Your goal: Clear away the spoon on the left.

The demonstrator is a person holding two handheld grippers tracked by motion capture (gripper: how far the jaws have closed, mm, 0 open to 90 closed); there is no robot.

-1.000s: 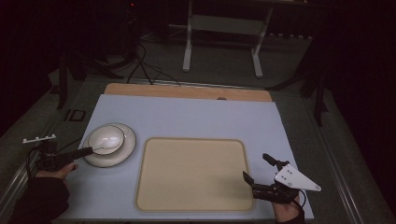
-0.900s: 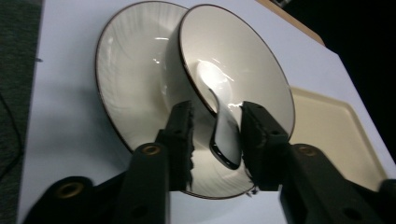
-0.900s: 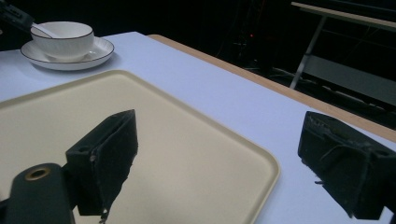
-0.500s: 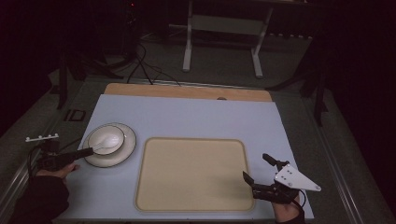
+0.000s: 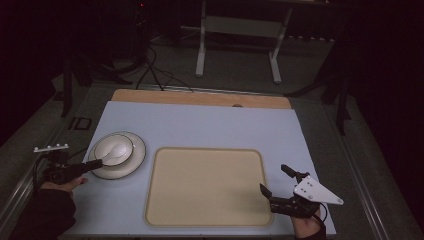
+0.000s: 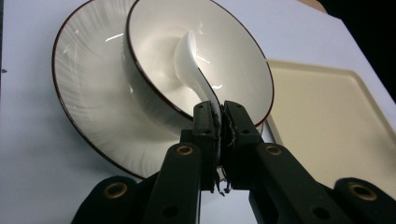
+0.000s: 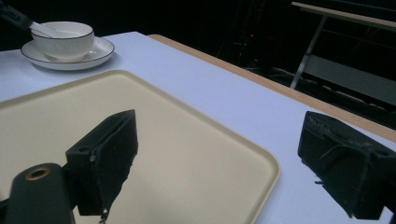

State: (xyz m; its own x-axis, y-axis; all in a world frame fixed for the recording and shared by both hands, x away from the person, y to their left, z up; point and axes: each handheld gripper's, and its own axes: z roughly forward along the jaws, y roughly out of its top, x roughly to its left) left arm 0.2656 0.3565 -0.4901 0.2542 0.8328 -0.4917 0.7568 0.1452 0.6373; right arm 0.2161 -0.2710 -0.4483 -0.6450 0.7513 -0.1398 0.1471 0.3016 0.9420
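Note:
A white bowl (image 5: 115,149) with a dark rim stands on a matching saucer plate (image 5: 131,164) at the table's left. In the bowl lies a white spoon (image 6: 191,60) with its handle over the near rim. My left gripper (image 6: 219,112) is shut on that handle, and from above the left gripper (image 5: 95,164) reaches in from the left. A beige tray (image 5: 207,186) lies in the middle, with nothing on it. My right gripper (image 5: 274,179) is open at the tray's near right corner, one jaw over the tray (image 7: 140,121) and one over the table.
The light blue table top (image 5: 210,127) has a wooden strip (image 5: 200,98) along its far edge. Beyond it the floor holds a metal stand (image 5: 237,37) and cables. In the right gripper view the bowl (image 7: 65,39) and plate (image 7: 93,51) sit far left.
The left hand has shifted very slightly while still holding the spoon's handle at the bowl. The right gripper has not moved.

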